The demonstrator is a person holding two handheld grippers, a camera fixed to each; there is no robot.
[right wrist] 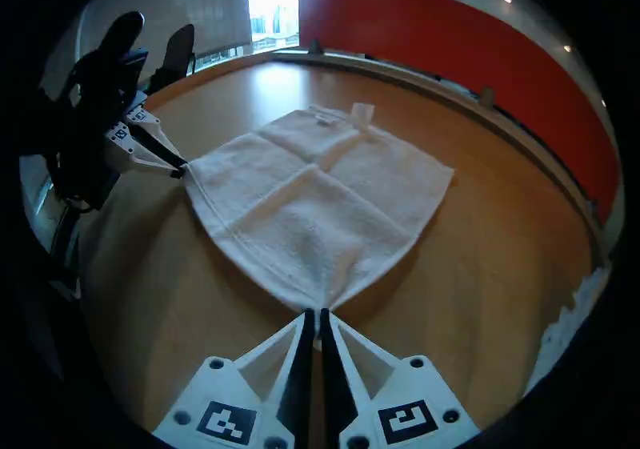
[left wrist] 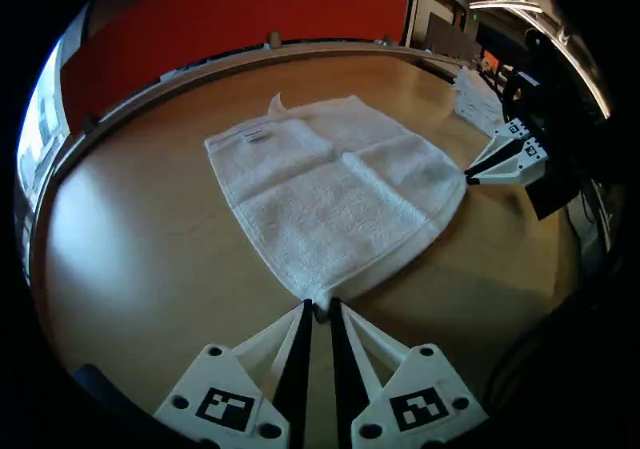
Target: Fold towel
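1. The towel (left wrist: pixel 336 201) is white and lies spread flat on the wooden table (left wrist: pixel 144 233). Crease lines divide it into four parts.
2. A small label (left wrist: pixel 256 135) sits on the towel near its far edge, and a little tag (right wrist: pixel 362 113) stands out from that same edge.
3. Your left gripper (left wrist: pixel 320 309) is at the towel's corner nearest to its camera. Its fingers are pressed almost together and pinch this corner between the tips.
4. Your right gripper (right wrist: pixel 316 314) is at the neighbouring corner of the towel. Its fingers are also nearly closed and pinch that corner.
5. In the left gripper view, the right gripper appears at the towel's right corner, with its tips on the cloth.
6. Both pinched corners are low near the table; I cannot tell if they are lifted from it.
7. Beyond the towel, along the table's far edge, stands a red panel (left wrist: pixel 240 17).
8. A pile of white cloth (left wrist: pixel 476 101) lies well apart from the towel, past the right gripper.
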